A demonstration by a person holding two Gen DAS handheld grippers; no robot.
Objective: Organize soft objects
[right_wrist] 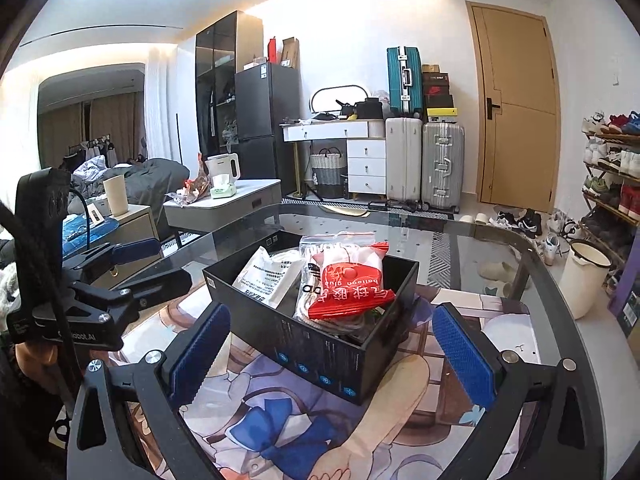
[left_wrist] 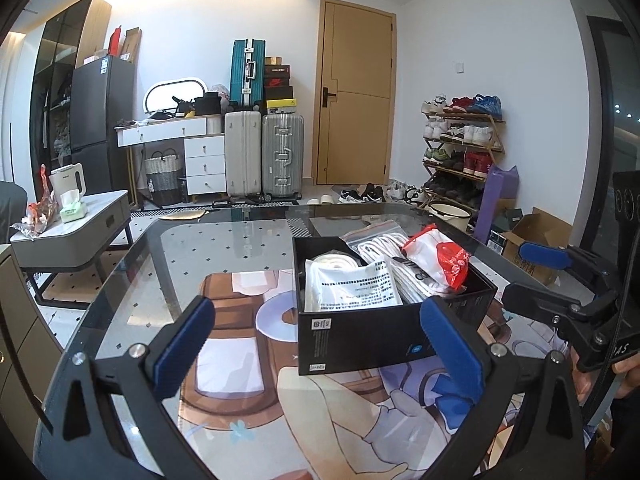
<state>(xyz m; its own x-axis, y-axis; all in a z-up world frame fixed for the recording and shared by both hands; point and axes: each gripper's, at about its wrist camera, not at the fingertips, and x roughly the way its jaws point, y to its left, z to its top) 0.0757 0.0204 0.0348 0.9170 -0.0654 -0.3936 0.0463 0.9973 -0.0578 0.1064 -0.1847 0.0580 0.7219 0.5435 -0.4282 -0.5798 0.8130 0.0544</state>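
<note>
— Blue-padded and spread wide, our left gripper (left_wrist: 316, 344) holds nothing; its right pad sits just in front of the near wall of the black box (left_wrist: 372, 332), without pinching it as far as we can tell.

— And our right gripper (right_wrist: 332, 354)?

— Same story: jaws far apart, empty, framing the box from the other side, pads clear of the cardboard. Each wrist view also catches the other tool off to one side.

— Where are the soft things, then?

— All in the box, which stands on the printed mat (left_wrist: 248, 380) over the glass table (left_wrist: 224, 240). We see a white packet with black print (left_wrist: 352, 288) leaning at the left, a clear zip bag of white cord-like items (right_wrist: 336, 248) behind, and a red-and-white pouch (right_wrist: 352, 284) lying on top, poking above the rim. Whatever lies under them is hidden.

— So which step are we on?

— We judge the gathering nearly finished: nothing soft lies loose on the mat or the glass that we can see. What remains looks like tidying.

— And the next move?

— Probably pressing the red pouch down level, or steadying the box. That calls for one gripper to brace the box wall while the other comes in from above, closing gently, since the packets will slide and crumple and the box could skate on the mat.
</note>
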